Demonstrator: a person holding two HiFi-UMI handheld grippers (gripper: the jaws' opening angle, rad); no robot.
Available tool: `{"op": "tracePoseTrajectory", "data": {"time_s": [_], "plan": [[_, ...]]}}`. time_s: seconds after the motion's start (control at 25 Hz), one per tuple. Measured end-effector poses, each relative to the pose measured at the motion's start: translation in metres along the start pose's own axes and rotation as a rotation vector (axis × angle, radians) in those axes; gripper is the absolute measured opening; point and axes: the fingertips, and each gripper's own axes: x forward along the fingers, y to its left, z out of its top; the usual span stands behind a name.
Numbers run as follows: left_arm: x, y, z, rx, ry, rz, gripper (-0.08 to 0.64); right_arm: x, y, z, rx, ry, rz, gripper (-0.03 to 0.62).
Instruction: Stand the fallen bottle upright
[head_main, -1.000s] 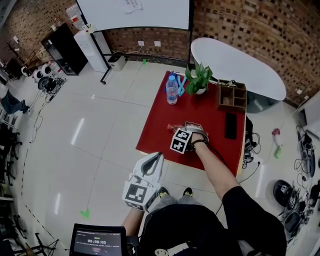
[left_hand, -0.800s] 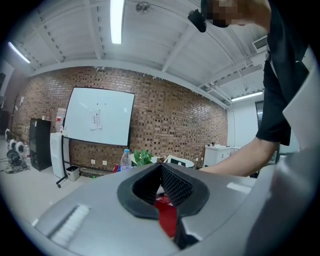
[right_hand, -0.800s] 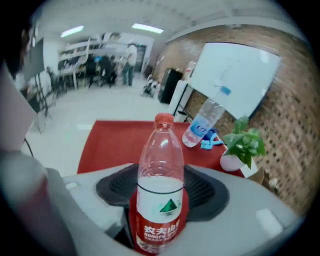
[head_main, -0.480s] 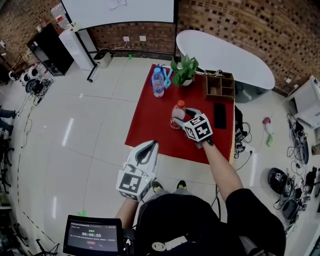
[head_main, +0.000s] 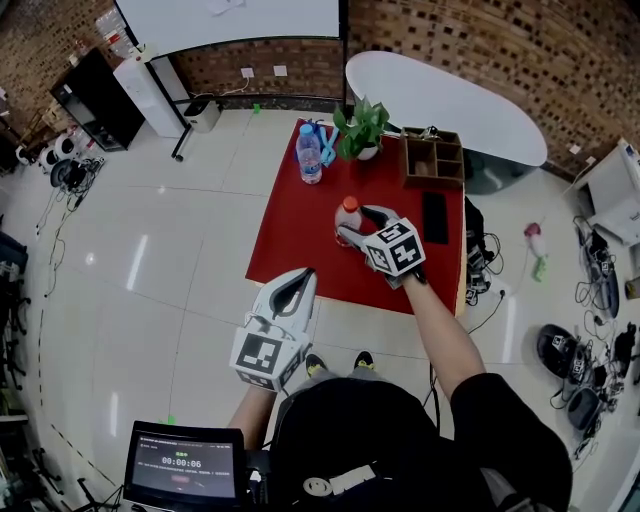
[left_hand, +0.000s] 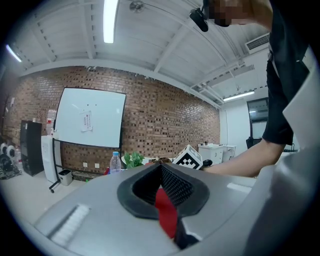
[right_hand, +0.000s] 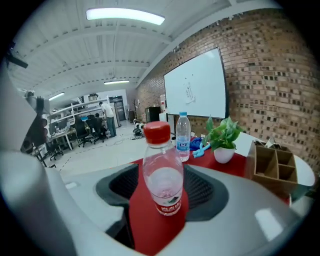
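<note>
A clear bottle with a red cap (head_main: 348, 213) stands upright on the red table (head_main: 300, 250). My right gripper (head_main: 355, 222) reaches around it from the near right side. In the right gripper view the bottle (right_hand: 162, 175) rises between the two jaws, with red cloth showing between it and the left jaw, so the gripper (right_hand: 162, 192) is open. My left gripper (head_main: 300, 280) hangs off the table's near left corner, over the floor, shut and holding nothing. The left gripper view shows its jaws (left_hand: 161, 167) closed together.
At the table's far end stand a second water bottle with a blue label (head_main: 309, 155), a potted plant (head_main: 360, 128) and a wooden organiser (head_main: 433, 160). A black phone (head_main: 433, 218) lies to the right of the bottle. A white oval table (head_main: 450, 100) sits behind.
The bottle lay on its side in my right gripper a second ago and now stands upright. The right gripper has swung round it and its jaws have parted. The left gripper has barely moved.
</note>
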Motion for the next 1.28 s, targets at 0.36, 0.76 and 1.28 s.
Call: {"op": "tracePoseTrajectory", "data": {"time_s": [0.36, 0.76, 1.28], "plan": [[0.004, -0.027, 0.011, -0.01, -0.002, 0.027, 0.005, -0.121, 0.022, 0.04, 0.079, -0.282, 0.033, 0.003], [-0.026, -0.048, -0.005, 0.028, 0.034, 0.091, 0.005, -0.155, 0.123, -0.001, 0.145, -0.295, 0.297, 0.003], [-0.18, -0.098, 0.0, 0.02, -0.058, 0.066, 0.005, -0.22, 0.279, -0.028, 0.052, -0.312, 0.205, 0.003]]}}
